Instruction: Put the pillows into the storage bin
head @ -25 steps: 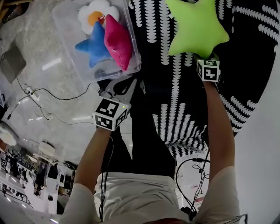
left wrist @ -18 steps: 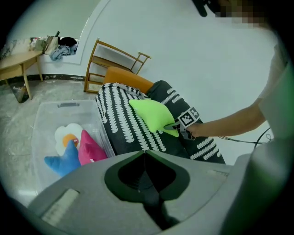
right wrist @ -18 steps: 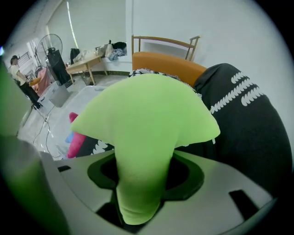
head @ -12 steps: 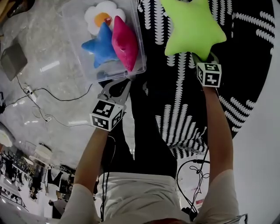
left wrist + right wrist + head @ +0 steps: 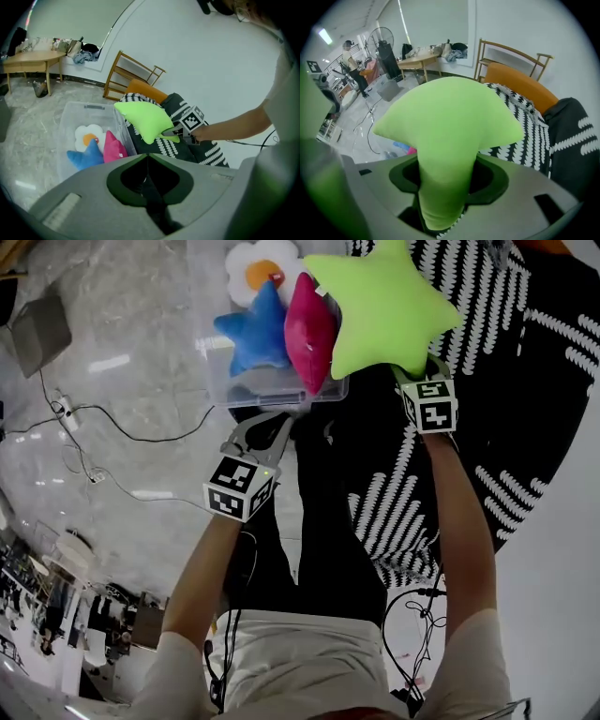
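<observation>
Right gripper jaws clench one arm of the green star pillow, held above the storage bin rim. Left gripper jaws closed, empty, near the bin.

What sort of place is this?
Probably a workshop or studio, not a home: loose cables trail over the stone floor, and a cluttered table and standing fan stand behind.

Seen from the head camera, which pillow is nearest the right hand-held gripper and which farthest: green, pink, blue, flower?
1. Green star pillow: held in the right hand-held gripper.
2. Pink pillow: right side of the storage bin.
3. Blue star pillow: left of the pink.
White flower pillow, behind the blue: too close to call.
</observation>
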